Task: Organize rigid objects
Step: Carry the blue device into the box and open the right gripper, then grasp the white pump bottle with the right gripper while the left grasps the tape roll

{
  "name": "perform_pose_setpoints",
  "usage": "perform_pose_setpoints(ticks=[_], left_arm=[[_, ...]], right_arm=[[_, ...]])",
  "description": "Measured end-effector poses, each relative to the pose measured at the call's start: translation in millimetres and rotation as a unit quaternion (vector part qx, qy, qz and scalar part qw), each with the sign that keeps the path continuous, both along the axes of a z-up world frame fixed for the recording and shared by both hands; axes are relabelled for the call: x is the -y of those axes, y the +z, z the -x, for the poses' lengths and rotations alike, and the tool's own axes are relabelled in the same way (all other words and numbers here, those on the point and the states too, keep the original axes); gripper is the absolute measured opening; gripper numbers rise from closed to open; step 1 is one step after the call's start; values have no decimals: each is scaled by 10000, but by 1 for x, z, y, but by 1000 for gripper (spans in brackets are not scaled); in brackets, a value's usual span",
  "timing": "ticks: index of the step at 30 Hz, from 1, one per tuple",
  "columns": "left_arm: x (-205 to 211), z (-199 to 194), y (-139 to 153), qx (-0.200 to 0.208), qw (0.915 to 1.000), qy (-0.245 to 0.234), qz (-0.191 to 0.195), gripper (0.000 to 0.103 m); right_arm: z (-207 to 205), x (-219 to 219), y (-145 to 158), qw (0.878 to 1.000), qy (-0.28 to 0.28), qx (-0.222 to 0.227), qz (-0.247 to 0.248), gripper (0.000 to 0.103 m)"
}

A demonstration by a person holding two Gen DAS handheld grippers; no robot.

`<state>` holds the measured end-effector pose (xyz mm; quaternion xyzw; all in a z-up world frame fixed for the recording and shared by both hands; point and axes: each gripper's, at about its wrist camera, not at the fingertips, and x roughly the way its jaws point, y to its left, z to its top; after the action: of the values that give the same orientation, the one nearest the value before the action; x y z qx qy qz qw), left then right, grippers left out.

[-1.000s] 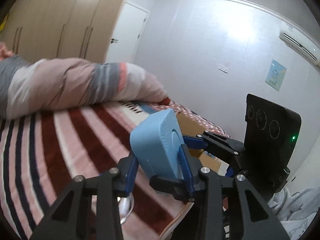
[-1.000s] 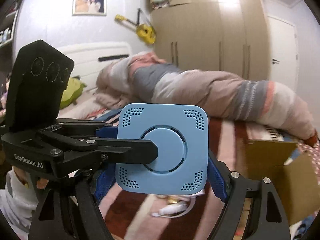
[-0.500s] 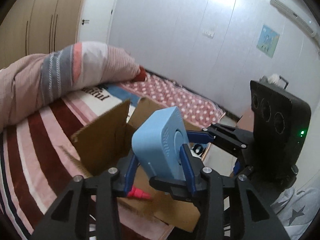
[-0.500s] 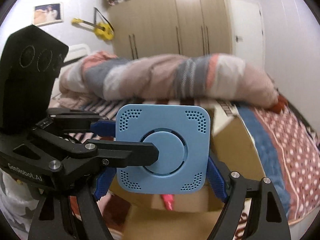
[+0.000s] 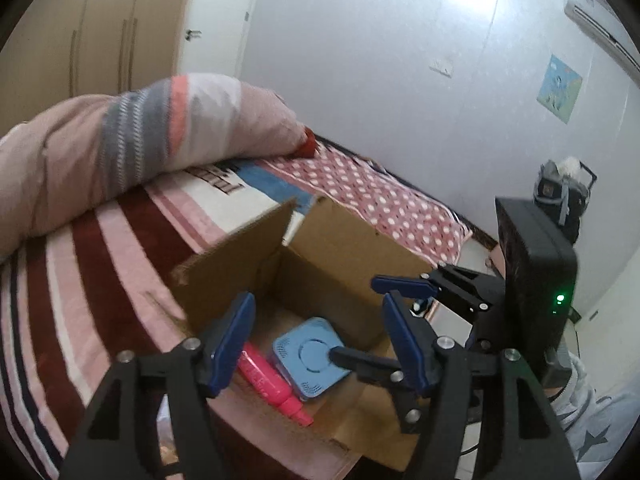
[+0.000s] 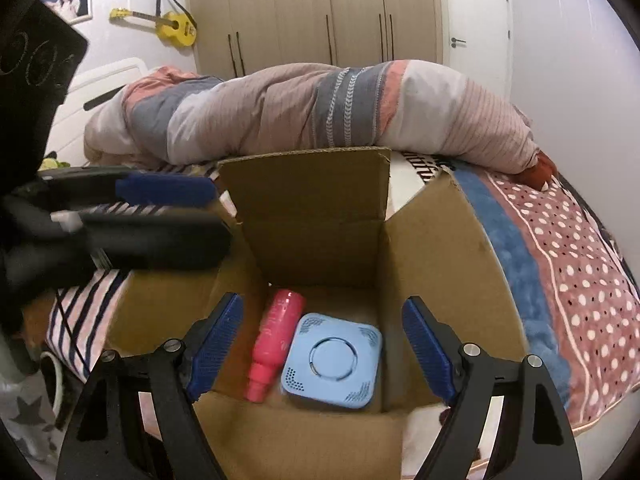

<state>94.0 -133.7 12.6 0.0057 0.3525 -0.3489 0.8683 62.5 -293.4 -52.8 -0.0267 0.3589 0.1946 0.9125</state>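
While blue device (image 6: 331, 364) lies in box (image 6: 440, 256), both grippers (image 5: 316, 344) (image 6: 320, 352) angled down, open, left just widened.

The cardboard box (image 6: 320, 208) is showing plain brown corrugated board, matt, its flap edges rough and frayed. At its bottom the blue device (image 6: 334, 364) is looking like smooth matt plastic with perforated corners, and the pink bottle (image 6: 274, 340) beside it is catching a slight sheen, probably plastic. Across the upper frame the duvet (image 6: 304, 108) is reading as soft woven cloth, and the striped blanket (image 5: 100, 264) as fuzzy fleece.
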Motion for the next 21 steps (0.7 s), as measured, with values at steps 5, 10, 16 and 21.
perform_pose_setpoints(ticks=[5, 10, 16, 21], left_arm=[[-52, 15, 17, 263, 9982, 508, 155, 64], [-107, 29, 13, 419, 9935, 1050, 94, 65], [-177, 40, -15, 426, 9828, 1793, -120, 65], [-210, 44, -57, 175, 9801, 1973, -160, 65]], right_arm=[[12, -13, 18, 9995, 131, 243, -145, 80], [32, -52, 46, 9948, 735, 580, -395, 80], [53, -118, 49, 9852, 1518, 508, -607, 80], [59, -169, 22, 9813, 1875, 129, -407, 79]])
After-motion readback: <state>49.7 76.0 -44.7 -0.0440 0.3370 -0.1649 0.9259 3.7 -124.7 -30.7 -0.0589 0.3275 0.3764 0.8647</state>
